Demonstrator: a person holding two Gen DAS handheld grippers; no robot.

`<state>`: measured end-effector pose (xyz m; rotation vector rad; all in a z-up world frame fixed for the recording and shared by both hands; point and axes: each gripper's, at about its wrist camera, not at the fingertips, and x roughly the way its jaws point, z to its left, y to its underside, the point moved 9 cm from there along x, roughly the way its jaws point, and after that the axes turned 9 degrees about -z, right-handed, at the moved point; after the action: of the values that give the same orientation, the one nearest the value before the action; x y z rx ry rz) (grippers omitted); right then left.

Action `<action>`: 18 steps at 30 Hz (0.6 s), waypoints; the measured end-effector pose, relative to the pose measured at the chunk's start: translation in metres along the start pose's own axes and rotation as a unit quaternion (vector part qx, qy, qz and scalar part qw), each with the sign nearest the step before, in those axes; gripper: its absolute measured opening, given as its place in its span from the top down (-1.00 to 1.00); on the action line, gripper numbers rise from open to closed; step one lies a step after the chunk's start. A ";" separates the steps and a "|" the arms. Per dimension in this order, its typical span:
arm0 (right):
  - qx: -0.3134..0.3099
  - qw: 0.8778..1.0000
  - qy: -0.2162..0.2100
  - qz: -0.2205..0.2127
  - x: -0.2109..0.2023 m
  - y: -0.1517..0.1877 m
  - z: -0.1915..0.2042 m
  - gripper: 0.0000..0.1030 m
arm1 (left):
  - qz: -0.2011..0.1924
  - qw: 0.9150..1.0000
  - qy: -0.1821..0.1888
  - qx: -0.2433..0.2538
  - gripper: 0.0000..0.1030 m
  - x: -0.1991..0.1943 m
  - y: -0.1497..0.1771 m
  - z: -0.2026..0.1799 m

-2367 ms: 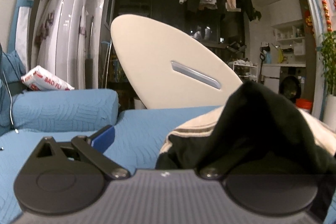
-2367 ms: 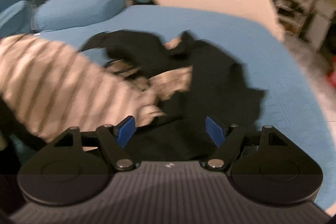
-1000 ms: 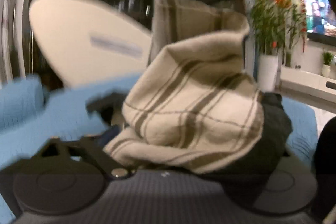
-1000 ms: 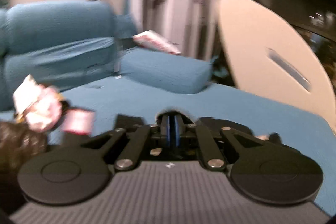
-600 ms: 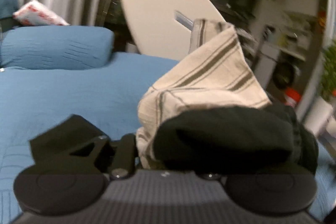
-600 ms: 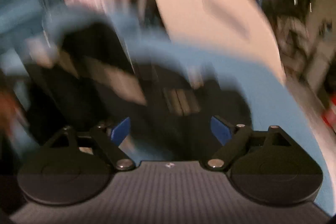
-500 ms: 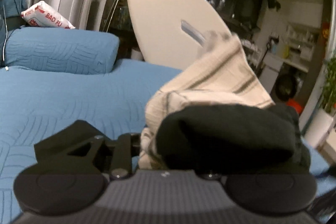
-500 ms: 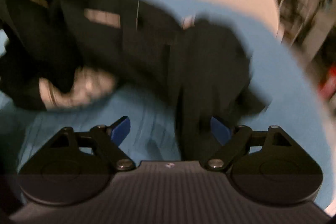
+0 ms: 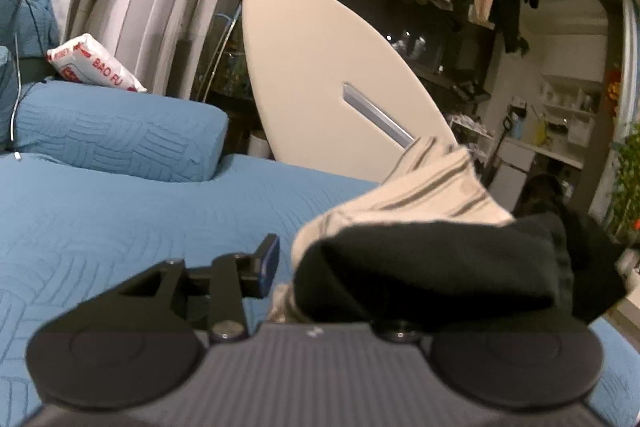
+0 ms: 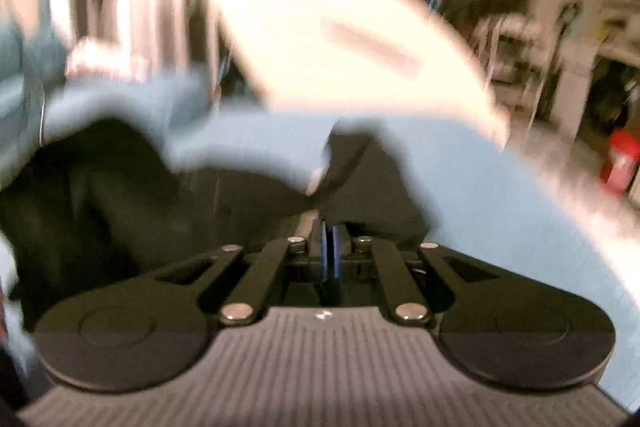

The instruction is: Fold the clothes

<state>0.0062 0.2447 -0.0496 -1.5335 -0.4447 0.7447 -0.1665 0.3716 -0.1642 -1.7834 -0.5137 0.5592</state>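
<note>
The black and striped garment [image 9: 436,247] lay bunched over my left jaws [image 9: 344,267], which were opening with cloth between them. My right jaws [image 10: 326,259] were closed tight; black cloth [image 10: 120,195] lay just ahead, but blur hid whether any was pinched. Beyond lay the blue bed [image 9: 100,227]. No fold looked made; I judged everything remained.

The left hand-held gripper [image 9: 320,269] pointed slightly downward, its jaws opening; only its left blue pad [image 9: 267,265] showed, cloth [image 9: 432,275] bunched between the jaws and draped over the right one. The right hand-held gripper [image 10: 326,255] also tilted slightly down, its blue pads pressed together, with dark cloth just ahead, blurred.
</note>
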 end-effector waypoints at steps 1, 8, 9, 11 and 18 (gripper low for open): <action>0.009 1.000 0.011 -0.022 -0.009 -0.014 -0.012 0.86 | -0.002 1.000 -0.002 0.002 0.13 -0.002 -0.001 0.000; 0.024 0.995 0.093 -0.035 -0.033 -0.031 -0.077 0.82 | -0.013 1.000 -0.017 0.004 -0.04 -0.009 -0.005 0.001; 0.023 0.993 0.116 -0.024 -0.034 -0.021 -0.084 0.83 | -0.016 1.000 -0.020 0.004 -0.04 -0.009 -0.006 0.002; 0.038 0.990 0.137 -0.017 -0.035 -0.010 -0.094 0.83 | -0.016 1.000 -0.018 -0.002 -0.07 -0.012 -0.007 0.005; 0.049 0.982 0.182 -0.021 -0.048 -0.012 -0.143 0.87 | -0.050 0.997 -0.055 -0.005 -0.20 -0.021 -0.028 0.024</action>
<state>0.0720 0.1097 -0.0321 -1.5227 -0.1635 0.4323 -0.1995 0.3840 -0.1409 -1.7333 -0.6794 0.5883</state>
